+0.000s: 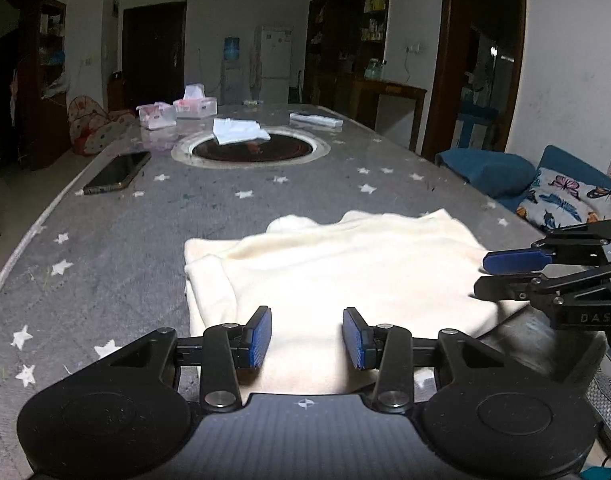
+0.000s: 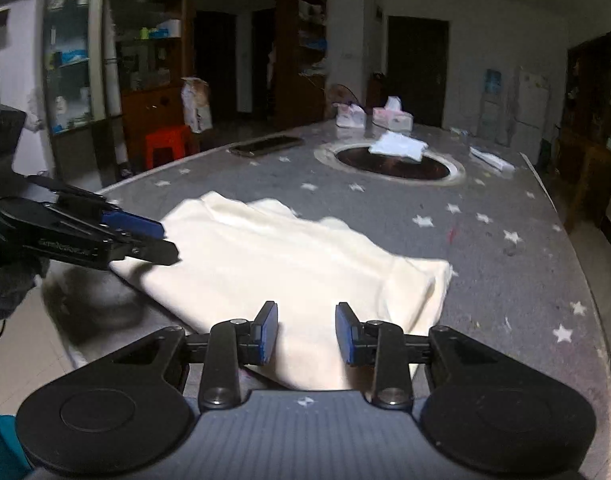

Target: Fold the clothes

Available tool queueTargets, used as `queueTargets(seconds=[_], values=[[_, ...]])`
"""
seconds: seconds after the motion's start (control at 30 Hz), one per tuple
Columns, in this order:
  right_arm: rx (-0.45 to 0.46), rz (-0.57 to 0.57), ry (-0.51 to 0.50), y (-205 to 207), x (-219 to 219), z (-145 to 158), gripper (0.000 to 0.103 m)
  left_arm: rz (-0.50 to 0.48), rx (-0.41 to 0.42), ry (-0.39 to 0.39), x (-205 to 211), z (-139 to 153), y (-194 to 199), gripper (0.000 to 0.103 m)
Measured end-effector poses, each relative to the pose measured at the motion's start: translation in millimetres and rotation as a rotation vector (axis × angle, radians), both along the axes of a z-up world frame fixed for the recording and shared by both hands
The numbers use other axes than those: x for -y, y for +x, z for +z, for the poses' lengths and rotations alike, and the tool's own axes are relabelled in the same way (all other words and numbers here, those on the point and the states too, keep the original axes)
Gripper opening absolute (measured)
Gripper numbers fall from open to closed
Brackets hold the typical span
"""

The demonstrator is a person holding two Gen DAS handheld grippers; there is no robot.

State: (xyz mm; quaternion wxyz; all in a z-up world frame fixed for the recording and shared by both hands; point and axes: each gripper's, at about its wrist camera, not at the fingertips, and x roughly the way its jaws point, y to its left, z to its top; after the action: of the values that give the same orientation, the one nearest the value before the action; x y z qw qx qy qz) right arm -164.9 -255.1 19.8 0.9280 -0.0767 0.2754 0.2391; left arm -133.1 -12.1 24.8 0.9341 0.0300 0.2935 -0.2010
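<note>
My left gripper (image 1: 306,338) hangs agape over the cream garment's (image 1: 345,276) near edge on the starred table (image 1: 117,232). Its long axis runs side to side. My right gripper (image 2: 306,334), likewise parted, empty, sits equally near.

Both wrist cameras sit low and close over the bench (image 1: 105,240) near edge, facing along it; each view shares the cream garment (image 1: 345,272) (image 2: 285,264).
</note>
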Motion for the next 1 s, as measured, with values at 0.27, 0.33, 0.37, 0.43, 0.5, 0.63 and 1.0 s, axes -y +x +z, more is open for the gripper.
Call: queueTargets(seconds=[0.27, 0.33, 0.37, 0.43, 0.5, 0.63, 1.0], values=[[-0.007, 0.071, -0.060, -7.3, -16.2, -5.8, 0.031, -0.019, 0.001, 0.017, 3.9, -4.6, -10.3, 0.043], [0.001, 0.075, -0.062, -7.4, -18.1, -1.7, 0.031, -0.025, 0.012, 0.015, 4.6, -0.1, -12.9, 0.043], [0.008, 0.077, -0.058, -7.2, -19.2, 1.6, 0.031, -0.035, 0.020, 0.013, 5.7, 1.9, -14.6, 0.043], [0.020, 0.082, -0.050, -6.6, -21.4, 8.2, 0.031, -0.058, 0.037, 0.012, 9.6, 4.4, -18.1, 0.043], [0.022, 0.099, -0.027, -3.3, -27.3, 9.5, 0.031, -0.070, 0.043, 0.031, 14.8, 1.4, -19.5, 0.043], [-0.018, 0.134, -0.057, 2.6, -41.3, -3.9, 0.031, -0.077, 0.035, 0.059, 17.1, -9.4, -19.8, 0.043], [-0.014, 0.243, -0.079, -1.4, -54.5, 15.7, 0.037, 0.037, 0.006, -0.012, -16.1, -1.0, -17.8, 0.044]])
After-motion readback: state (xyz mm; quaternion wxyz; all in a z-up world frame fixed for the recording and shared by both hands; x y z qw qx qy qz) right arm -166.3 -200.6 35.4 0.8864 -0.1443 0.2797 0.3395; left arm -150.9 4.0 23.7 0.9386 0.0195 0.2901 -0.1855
